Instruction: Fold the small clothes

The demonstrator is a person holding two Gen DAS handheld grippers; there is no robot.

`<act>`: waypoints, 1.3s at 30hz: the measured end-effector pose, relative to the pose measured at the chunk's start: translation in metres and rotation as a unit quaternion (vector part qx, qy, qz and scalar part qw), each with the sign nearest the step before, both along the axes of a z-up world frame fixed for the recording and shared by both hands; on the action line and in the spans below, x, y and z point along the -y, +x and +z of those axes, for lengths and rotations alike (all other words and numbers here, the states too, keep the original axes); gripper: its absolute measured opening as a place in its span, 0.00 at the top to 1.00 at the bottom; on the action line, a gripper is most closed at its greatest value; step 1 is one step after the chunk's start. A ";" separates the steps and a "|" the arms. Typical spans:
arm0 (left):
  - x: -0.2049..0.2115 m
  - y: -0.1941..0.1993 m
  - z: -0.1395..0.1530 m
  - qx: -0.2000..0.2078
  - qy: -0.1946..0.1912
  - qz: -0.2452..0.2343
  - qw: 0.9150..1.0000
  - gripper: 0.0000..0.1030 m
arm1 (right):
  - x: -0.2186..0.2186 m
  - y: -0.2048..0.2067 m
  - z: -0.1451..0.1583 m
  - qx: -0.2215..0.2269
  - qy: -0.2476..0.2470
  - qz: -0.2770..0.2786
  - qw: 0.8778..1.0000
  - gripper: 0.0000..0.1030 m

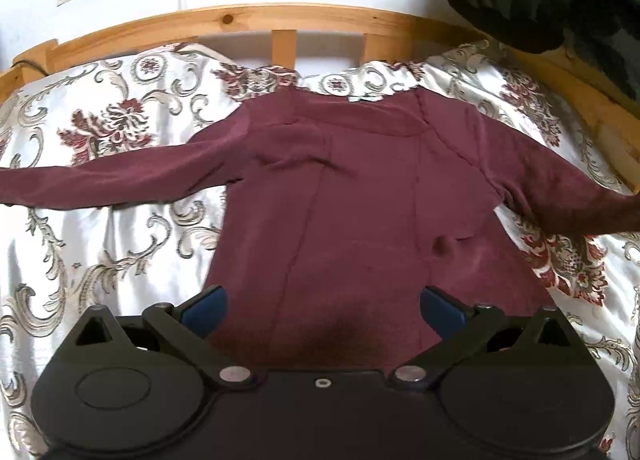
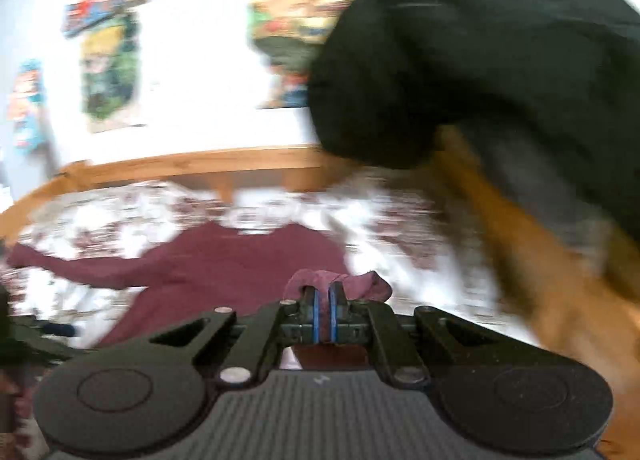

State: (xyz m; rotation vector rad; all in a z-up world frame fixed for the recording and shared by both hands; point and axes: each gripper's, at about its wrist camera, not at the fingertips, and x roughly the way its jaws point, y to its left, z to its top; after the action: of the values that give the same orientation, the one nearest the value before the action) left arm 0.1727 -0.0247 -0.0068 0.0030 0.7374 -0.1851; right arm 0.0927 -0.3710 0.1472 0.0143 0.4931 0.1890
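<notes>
A: A maroon long-sleeved top point(image 1: 352, 187) lies flat on the bed point(image 1: 120, 107), neckline toward the wooden headboard point(image 1: 240, 21), both sleeves spread toward the side edges. Folding looks barely begun.

B: The right gripper point(image 2: 324, 302) has its jaws closed on a bunched sleeve end point(image 2: 360, 284), seemingly the first fold. The left gripper point(image 1: 324, 304) hangs over the hem, jaws wide, holding nothing.

A: The fabric appears soft, matte knit with raised seams; the bedcover point(image 1: 580, 260) is glossy, floral-patterned.
</notes>
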 end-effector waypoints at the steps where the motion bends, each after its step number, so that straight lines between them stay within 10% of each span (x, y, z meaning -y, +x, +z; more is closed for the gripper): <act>1: -0.004 0.001 0.000 -0.001 -0.001 0.004 1.000 0.01 | -0.017 0.004 -0.005 0.001 0.000 0.016 1.000 0.94; 18: -0.107 0.002 -0.017 -0.020 0.007 0.109 0.994 0.01 | -0.224 0.045 -0.143 -0.070 -0.055 0.172 0.981 0.89; 21: -0.114 0.003 -0.019 -0.027 0.002 0.121 0.992 0.01 | -0.224 0.041 -0.161 -0.103 -0.054 0.191 0.975 0.66; 23: -0.115 0.004 -0.020 -0.029 -0.004 0.123 0.992 0.01 | -0.217 0.032 -0.167 -0.118 -0.030 0.211 0.970 0.25; 25: -0.113 0.004 -0.019 -0.027 -0.010 0.120 0.992 0.01 | -0.210 0.024 -0.169 -0.130 -0.013 0.225 0.965 0.11; 39: -0.064 0.041 -0.017 -0.019 -0.063 0.013 0.998 0.01 | -0.119 0.006 -0.169 -0.133 0.039 0.093 0.986 0.05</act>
State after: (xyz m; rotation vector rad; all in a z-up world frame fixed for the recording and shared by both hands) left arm 0.2137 0.0394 -0.0241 -0.1294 0.7630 -0.2076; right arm 0.0988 -0.2524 -0.0216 0.0702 0.7551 0.3929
